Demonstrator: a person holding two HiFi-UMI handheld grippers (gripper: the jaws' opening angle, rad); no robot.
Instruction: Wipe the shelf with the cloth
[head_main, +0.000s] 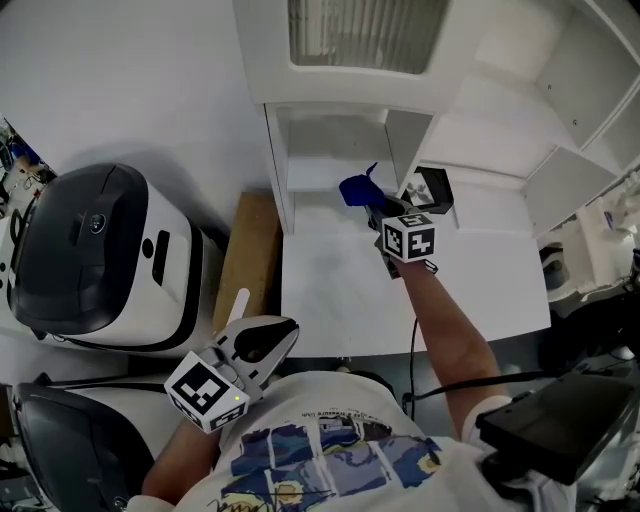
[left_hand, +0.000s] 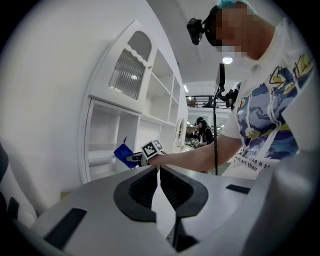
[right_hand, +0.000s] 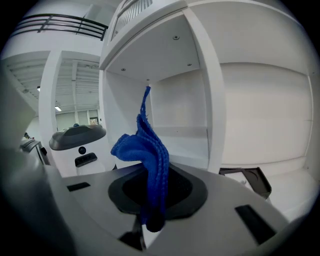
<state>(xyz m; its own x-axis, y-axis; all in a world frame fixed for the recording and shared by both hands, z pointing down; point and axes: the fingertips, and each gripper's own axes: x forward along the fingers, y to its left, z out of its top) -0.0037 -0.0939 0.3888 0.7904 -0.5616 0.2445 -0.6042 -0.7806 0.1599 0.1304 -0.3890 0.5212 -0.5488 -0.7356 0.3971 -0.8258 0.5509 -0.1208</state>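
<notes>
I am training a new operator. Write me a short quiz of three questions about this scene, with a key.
1. True or false: the left gripper is shut on the blue cloth.
2. Where is the right gripper? A. at the open front of the white shelf unit; B. above its top; C. behind it.
3. Fill in: the left gripper's jaws stand ____.

Key: 1 false, the right gripper holds the cloth. 2 A. 3 together, with nothing between them.
</notes>
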